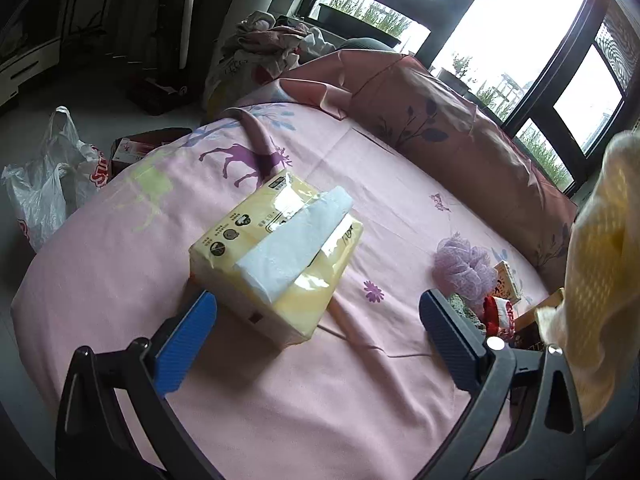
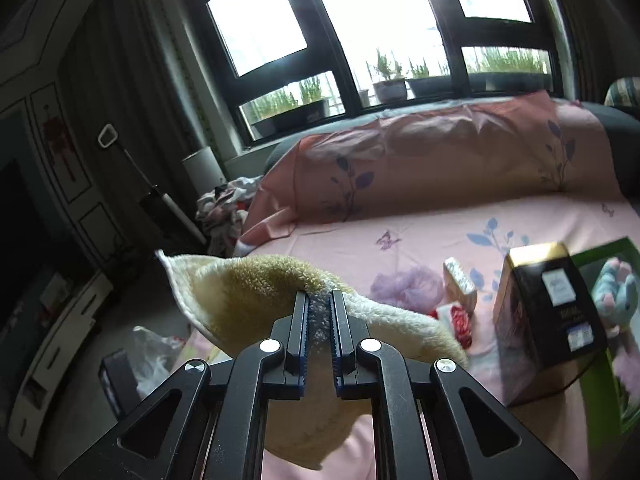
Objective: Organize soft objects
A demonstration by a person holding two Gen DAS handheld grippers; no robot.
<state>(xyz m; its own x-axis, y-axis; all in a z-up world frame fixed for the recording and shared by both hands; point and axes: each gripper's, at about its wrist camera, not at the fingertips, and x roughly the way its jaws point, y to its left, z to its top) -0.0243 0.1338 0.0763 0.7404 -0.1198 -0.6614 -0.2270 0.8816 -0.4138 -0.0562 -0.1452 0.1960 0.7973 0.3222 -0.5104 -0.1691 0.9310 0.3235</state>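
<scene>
The right hand-held gripper (image 2: 320, 300) is pinching a cream fleece cloth (image 2: 256, 292) between nearly closed jaws at the lower centre of the right wrist view, lifting it above the pink bed sheet (image 2: 420, 240). The left hand-held gripper (image 1: 318, 312) is hanging with its jaws spread wide at the bottom of the left wrist view, just beside a yellow tissue pack (image 1: 276, 248) lying mid-frame on the bed, while a purple bath pouf (image 1: 464, 264) is sitting at centre right.
</scene>
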